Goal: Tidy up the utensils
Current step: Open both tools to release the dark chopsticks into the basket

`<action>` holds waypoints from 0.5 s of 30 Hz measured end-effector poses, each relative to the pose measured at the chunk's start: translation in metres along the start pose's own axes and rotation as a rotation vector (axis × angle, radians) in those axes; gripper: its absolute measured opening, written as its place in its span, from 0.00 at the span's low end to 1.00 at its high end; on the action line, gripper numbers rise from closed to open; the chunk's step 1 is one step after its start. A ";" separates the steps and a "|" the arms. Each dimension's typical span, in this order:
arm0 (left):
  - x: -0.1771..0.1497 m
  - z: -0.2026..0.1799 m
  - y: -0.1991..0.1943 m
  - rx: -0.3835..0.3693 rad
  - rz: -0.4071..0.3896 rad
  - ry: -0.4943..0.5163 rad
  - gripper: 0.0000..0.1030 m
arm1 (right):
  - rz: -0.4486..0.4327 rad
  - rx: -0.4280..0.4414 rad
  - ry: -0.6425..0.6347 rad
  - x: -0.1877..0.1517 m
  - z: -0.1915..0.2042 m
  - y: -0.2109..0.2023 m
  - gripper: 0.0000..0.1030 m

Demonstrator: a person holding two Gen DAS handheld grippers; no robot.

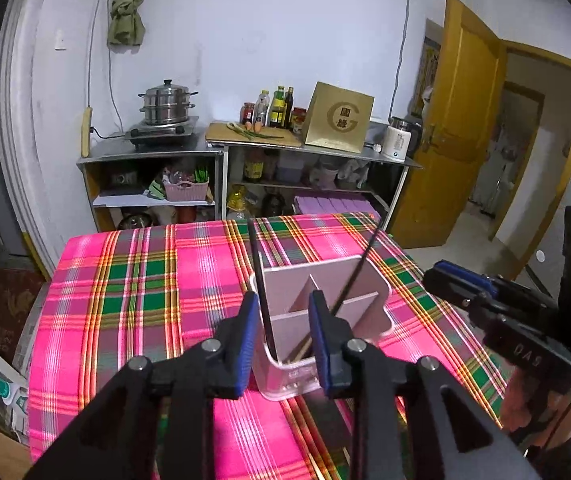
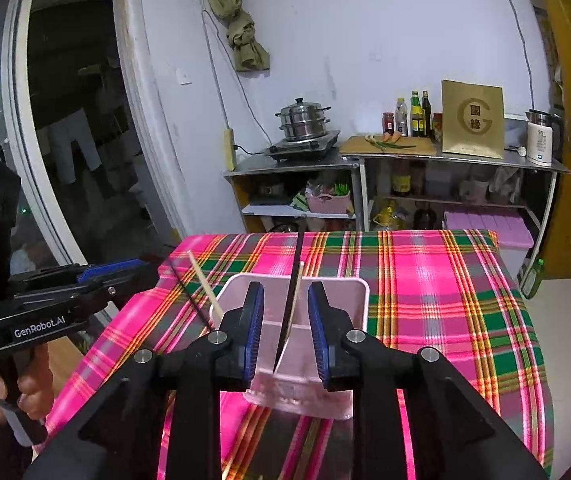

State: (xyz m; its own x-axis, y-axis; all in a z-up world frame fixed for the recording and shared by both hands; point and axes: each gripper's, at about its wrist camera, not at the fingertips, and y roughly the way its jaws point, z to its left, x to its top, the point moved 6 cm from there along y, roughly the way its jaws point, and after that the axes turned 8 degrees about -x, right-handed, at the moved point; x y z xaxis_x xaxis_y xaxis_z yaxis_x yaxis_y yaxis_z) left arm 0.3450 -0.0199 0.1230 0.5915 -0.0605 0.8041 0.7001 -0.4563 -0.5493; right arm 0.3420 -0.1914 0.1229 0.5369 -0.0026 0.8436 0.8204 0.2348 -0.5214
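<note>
Both grippers — left gripper (image 1: 281, 344), right gripper (image 2: 285, 334) — are standing released over the pink holder (image 1: 381, 292), chopsticks (image 2: 291, 304) standing loose inside it.

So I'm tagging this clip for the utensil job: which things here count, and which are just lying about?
Part of the job:
- pink divided holder
- black chopsticks
- pale chopstick
- left tool
- right tool

Just lying about:
- steamer pot
- sauce bottles
- gold box
- kettle
</note>
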 end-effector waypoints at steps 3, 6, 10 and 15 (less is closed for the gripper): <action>-0.016 -0.006 -0.014 -0.004 -0.012 0.006 0.26 | -0.012 0.000 -0.004 -0.013 0.000 -0.020 0.23; -0.034 -0.013 -0.026 0.001 -0.015 0.014 0.26 | -0.029 -0.016 -0.019 -0.031 0.000 -0.043 0.23; -0.062 -0.022 -0.040 0.009 -0.022 0.023 0.26 | -0.032 -0.018 -0.018 -0.056 -0.001 -0.068 0.23; -0.103 -0.030 -0.054 0.005 -0.032 0.019 0.26 | -0.025 -0.032 -0.018 -0.094 -0.004 -0.095 0.23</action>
State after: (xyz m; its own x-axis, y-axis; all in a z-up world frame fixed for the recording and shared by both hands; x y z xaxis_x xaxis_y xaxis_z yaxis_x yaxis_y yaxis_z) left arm 0.2339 -0.0160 0.0767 0.5610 -0.0633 0.8254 0.7202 -0.4542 -0.5244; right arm 0.2143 -0.2171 0.0928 0.5128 0.0091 0.8585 0.8396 0.2036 -0.5036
